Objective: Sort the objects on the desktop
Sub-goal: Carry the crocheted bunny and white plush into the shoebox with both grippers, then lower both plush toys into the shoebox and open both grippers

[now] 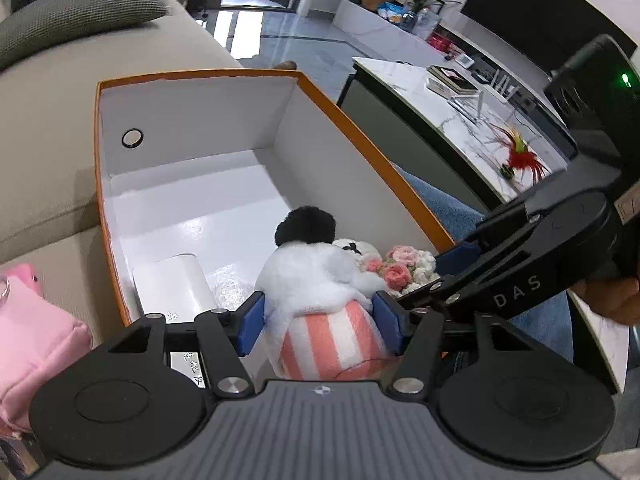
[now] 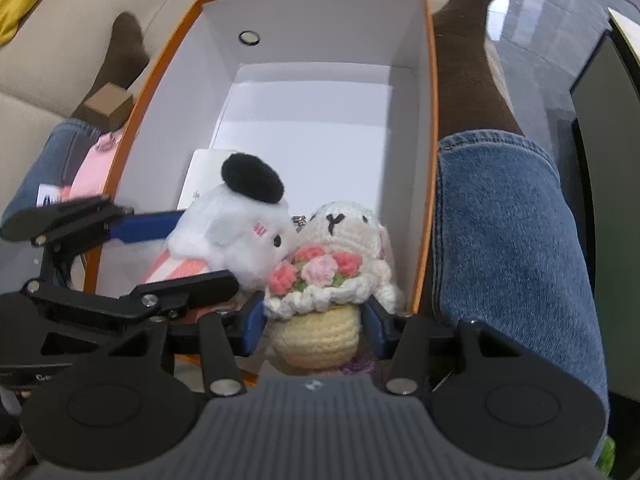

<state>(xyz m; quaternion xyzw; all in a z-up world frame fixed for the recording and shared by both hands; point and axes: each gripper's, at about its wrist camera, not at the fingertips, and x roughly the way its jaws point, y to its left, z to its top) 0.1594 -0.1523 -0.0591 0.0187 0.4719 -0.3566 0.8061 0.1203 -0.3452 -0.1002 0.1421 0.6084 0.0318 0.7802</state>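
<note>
We've got 2 toys low in the orange box (image 1: 200, 76): left gripper (image 1: 320, 320) pinching the striped plush (image 1: 332, 340), right gripper (image 2: 316, 320) pinching the crochet bunny (image 2: 320, 332) just beside it.

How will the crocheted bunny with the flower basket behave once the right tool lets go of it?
The cream crocheted bunny with pink flowers looks soft and light, so it should squash rather than slip. Its rounded yarn basket base may tip, probably against the white plush rabbit in a black beret.

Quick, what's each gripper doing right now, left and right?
Left gripper: closed on the white plush bunny.
Right gripper: closed on the crochet bunny.
</note>
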